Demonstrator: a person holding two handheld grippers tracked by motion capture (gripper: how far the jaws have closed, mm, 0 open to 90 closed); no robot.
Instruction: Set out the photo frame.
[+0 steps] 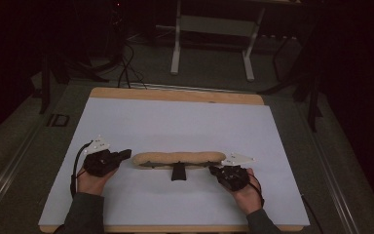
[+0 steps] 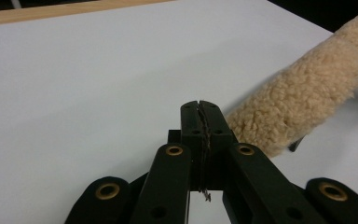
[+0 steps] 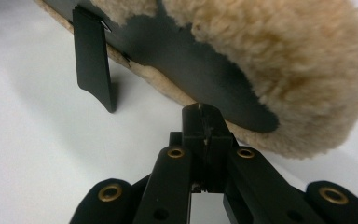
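While both my claws sit clenched on nothing, the fleece-covered strap pad (image 1: 177,158) lies flat mid-table, my left gripper (image 1: 125,154) and right gripper (image 1: 213,169) just beside its ends. I judge handling not yet begun.

Tan fleecy pad (image 1: 177,157) with black backing, black hand-held grippers, pale blue-white mat (image 1: 175,122), light wooden table edge (image 1: 175,94)

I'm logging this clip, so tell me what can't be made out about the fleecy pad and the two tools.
- Fleece pad, right gripper view: its far end is cut off by the frame's top edge.
- Black tab, high view: too small and dim to identify.
- Right tool, high view: too dark to tell whether the tip touches the pad.
- Left tool: likewise.
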